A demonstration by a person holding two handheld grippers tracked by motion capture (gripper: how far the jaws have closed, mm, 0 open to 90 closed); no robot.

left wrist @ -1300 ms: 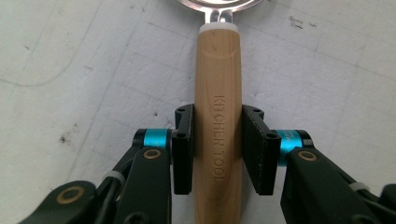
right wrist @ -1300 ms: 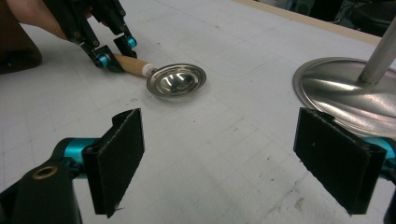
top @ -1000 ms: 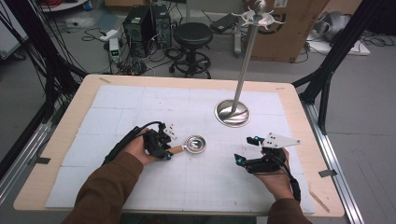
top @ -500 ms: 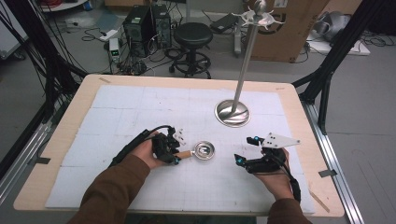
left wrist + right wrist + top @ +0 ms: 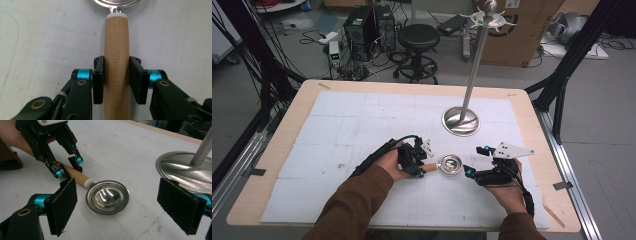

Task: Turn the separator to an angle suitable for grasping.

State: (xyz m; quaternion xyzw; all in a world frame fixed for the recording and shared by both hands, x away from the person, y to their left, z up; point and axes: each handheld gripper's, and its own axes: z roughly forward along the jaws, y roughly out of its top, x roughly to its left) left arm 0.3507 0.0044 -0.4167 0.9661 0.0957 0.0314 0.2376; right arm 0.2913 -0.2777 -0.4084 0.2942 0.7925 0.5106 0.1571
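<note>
Left gripper (image 5: 116, 82): clamped on the ladle's wooden handle (image 5: 116, 62), pads pressed to both sides.
Ladle bowl (image 5: 107, 197): laid on the white mat (image 5: 362, 125), ahead of the right gripper (image 5: 117, 207).
Right gripper: jaws spread wide, nothing gripped.

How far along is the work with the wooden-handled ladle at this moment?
Done: the left tool is shut on the ladle's wooden handle, pads on both sides. In hand: the steel bowl lies on the white mat just in front of the right tool, whose jaws stand wide open. Left: probably a handover or a move to the hook stand, whose hooks look empty.
</note>
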